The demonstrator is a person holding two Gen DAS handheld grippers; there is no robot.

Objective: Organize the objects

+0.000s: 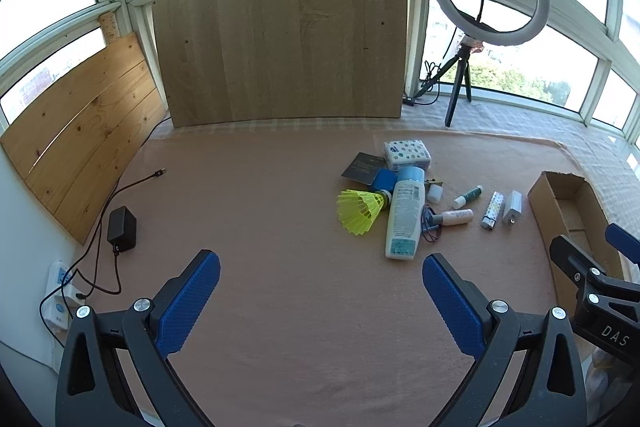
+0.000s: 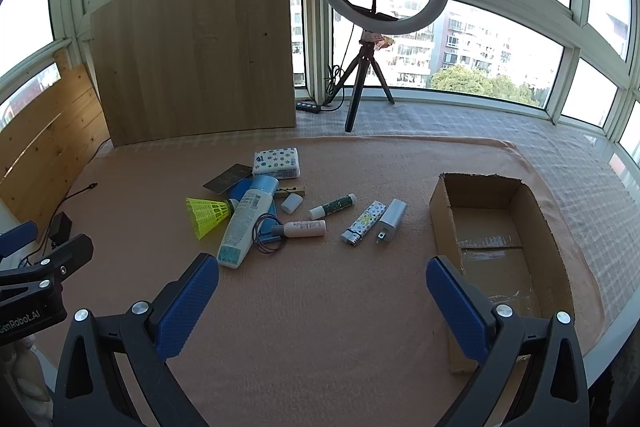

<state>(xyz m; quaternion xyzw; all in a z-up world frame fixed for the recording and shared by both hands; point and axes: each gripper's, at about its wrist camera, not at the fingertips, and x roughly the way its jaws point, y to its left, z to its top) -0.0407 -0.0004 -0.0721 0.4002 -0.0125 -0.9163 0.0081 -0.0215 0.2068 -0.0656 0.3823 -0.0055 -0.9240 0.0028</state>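
Both tools are being held released above the near part of the pink cloth point(image 2: 320, 307): the left gripper point(image 1: 320, 291) and the right gripper point(image 2: 322, 291) are being kept with jaws spread wide, nothing between them. The objects are being left in a loose cluster farther out: a yellow shuttlecock point(image 2: 206, 215) touching a white lotion bottle point(image 2: 242, 227), a small pink bottle point(image 2: 304, 228), a lighter point(image 2: 362, 223) just beside a white charger point(image 2: 390, 219), and a tissue pack point(image 2: 277, 163) at the far edge. An open cardboard box point(image 2: 536, 223) is being left empty to the right.
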